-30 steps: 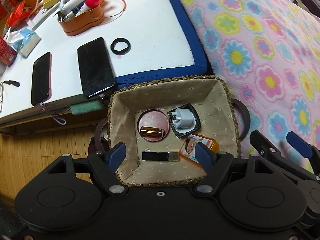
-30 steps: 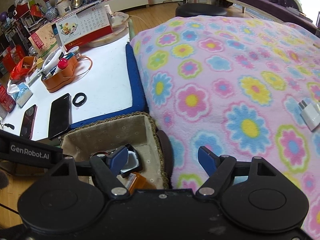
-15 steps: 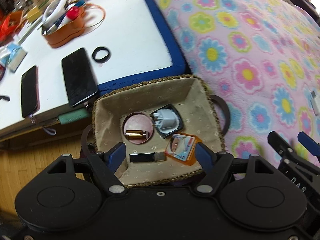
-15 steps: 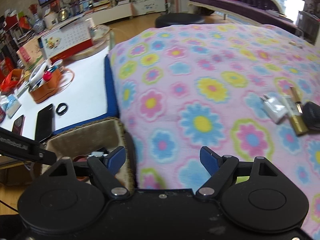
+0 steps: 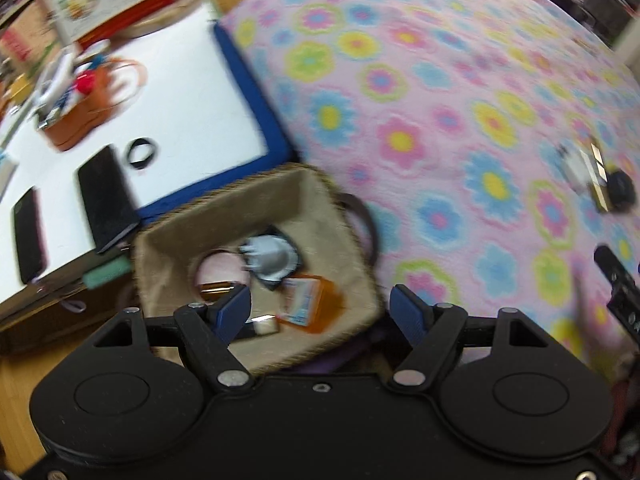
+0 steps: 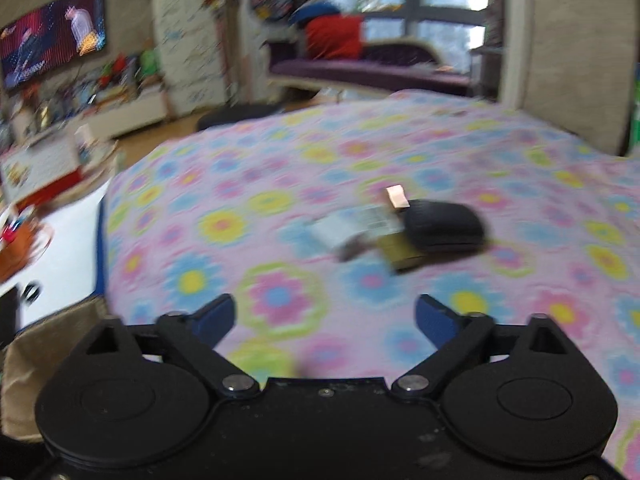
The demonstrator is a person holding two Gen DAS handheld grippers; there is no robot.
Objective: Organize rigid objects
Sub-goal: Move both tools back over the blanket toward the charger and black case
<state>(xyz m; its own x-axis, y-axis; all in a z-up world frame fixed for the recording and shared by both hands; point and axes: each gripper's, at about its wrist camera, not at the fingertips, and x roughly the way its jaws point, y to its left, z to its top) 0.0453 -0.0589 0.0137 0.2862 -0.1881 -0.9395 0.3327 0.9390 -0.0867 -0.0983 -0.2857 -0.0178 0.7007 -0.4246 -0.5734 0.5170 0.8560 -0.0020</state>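
A woven, cloth-lined basket [image 5: 340, 240] sits at the bed's edge. It holds a white plug adapter [image 5: 272, 258], a round pink case [image 5: 218, 272], a brown bottle [image 5: 216, 289], an orange card pack [image 5: 308, 300] and a dark stick [image 5: 260, 326]. My left gripper [image 5: 322, 308] hovers open over the basket's near right corner, with nothing between its fingers. My right gripper [image 6: 324, 316] is over the flowered blanket [image 6: 280, 208], jaws opening and nothing between them. Ahead of it lie a white charger [image 6: 348, 232], a gold bar [image 6: 400, 254] and a black object [image 6: 444, 226], touching one another.
Left of the bed stands a white table [image 5: 192, 92] with a blue edge. It carries two phones [image 5: 106, 196], a black ring [image 5: 142, 152] and an orange holder [image 5: 80, 120]. The right gripper's tip [image 5: 616, 280] shows at the left wrist view's right edge. A basket corner [image 6: 48, 344] is at lower left.
The right gripper swung away from the basket, across the blanket to the charger, gold bar and black object, and its jaws widened. The left gripper shifted right and rolled; the basket's contents have not moved.
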